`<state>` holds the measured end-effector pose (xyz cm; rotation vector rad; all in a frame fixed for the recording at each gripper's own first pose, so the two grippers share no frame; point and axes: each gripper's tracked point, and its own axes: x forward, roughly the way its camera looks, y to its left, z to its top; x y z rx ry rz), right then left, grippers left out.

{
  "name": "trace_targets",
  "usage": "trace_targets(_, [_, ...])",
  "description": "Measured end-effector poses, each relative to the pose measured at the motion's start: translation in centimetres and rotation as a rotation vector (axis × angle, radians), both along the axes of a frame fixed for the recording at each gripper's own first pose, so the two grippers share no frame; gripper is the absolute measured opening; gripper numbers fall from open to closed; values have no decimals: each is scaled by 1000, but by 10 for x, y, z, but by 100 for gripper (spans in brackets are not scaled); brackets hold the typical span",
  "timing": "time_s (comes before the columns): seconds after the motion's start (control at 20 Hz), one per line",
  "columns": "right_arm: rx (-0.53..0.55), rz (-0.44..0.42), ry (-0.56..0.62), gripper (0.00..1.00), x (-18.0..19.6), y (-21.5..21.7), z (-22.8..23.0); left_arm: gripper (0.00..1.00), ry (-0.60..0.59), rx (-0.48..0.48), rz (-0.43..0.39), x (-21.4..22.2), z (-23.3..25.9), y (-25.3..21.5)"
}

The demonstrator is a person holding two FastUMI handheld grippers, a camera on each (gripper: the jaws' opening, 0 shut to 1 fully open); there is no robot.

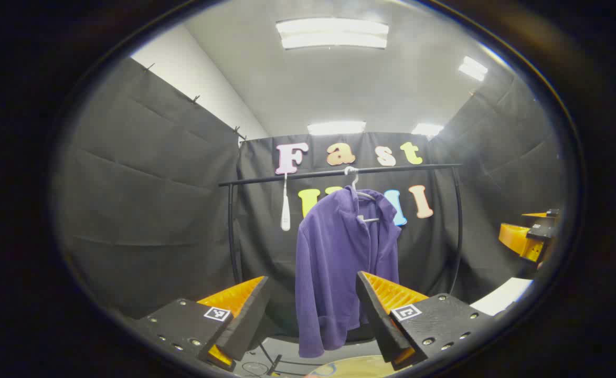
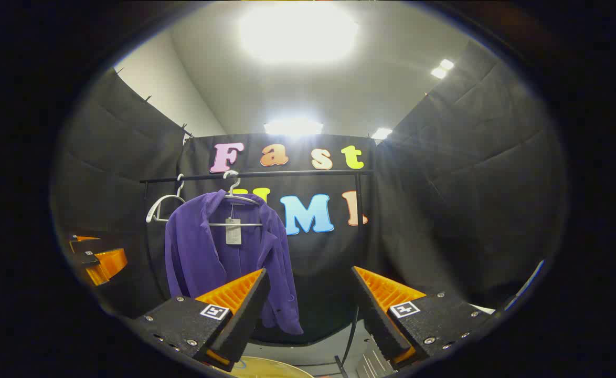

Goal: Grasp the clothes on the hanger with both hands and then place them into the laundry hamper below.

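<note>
**Purple shirt on the rail, both grippers wide and not yet on it**

Black cloth booth, ceiling lights on, a black rail [image 1: 339, 172] across the back wall. From here I see the purple shirt [image 1: 337, 262] on a white hanger [image 2: 234, 197] hooked over that rail, a tag dangling at the collar. It reads as light, soft ribbed fabric; I expect it to bunch and slide, not hold shape. Best hold, I judge, is one shoulder per gripper, near the hanger ends, then lift off or pull down.

My left gripper [image 1: 308, 310] has its jaws spread wide, nothing between them, shirt dead ahead but well apart. My right gripper [image 2: 310, 307] is equally wide and empty, shirt off to its left.

A spare white hanger [image 2: 163, 207] sits just beside the shirt; could snag. Rail uprights flank the shirt, with open room in front. A tan round rim [image 1: 358, 366] below is probably the hamper; too little visible to be sure.
</note>
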<state>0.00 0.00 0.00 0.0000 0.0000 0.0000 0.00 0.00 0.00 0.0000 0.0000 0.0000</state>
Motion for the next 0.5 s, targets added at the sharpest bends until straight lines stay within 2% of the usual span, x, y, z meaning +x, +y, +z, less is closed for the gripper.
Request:
trace_targets(0.05, [1,-1,2,93,1,-1,-1,99,0,3,1,0,0,-1])
trace_targets(0.5, [18,-6,20,95,4,-8,-8,99,-4,12,-14,9,1,-15])
